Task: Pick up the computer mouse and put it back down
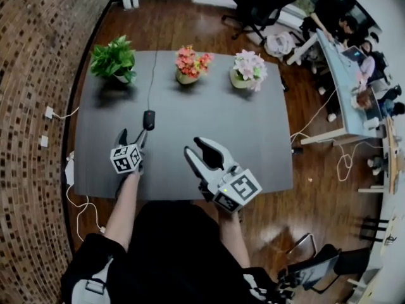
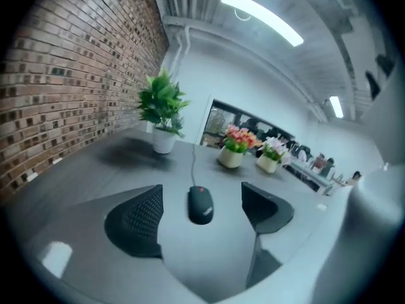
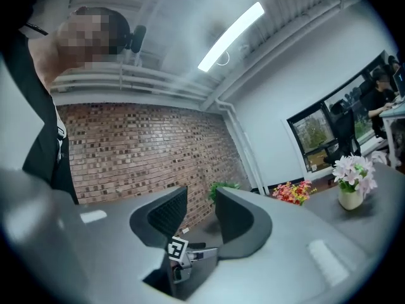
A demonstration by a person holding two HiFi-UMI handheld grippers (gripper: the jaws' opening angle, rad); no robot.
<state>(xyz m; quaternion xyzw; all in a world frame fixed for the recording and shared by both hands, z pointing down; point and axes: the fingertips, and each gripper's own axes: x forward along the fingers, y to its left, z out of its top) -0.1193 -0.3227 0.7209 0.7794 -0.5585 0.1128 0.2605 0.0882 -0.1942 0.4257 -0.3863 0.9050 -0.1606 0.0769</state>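
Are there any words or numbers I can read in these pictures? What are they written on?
There are no words or numbers here that can be read.
On the cubes of the left gripper and right gripper: only black-and-white square patterns, not letters.
On the mouse: a faint mark on its back, too blurred to read.

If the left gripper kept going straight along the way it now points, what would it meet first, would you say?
Most likely the black computer mouse, lying on the grey table just ahead, centred between the open jaws of the left gripper. Depth is unclear, so the table might come first.
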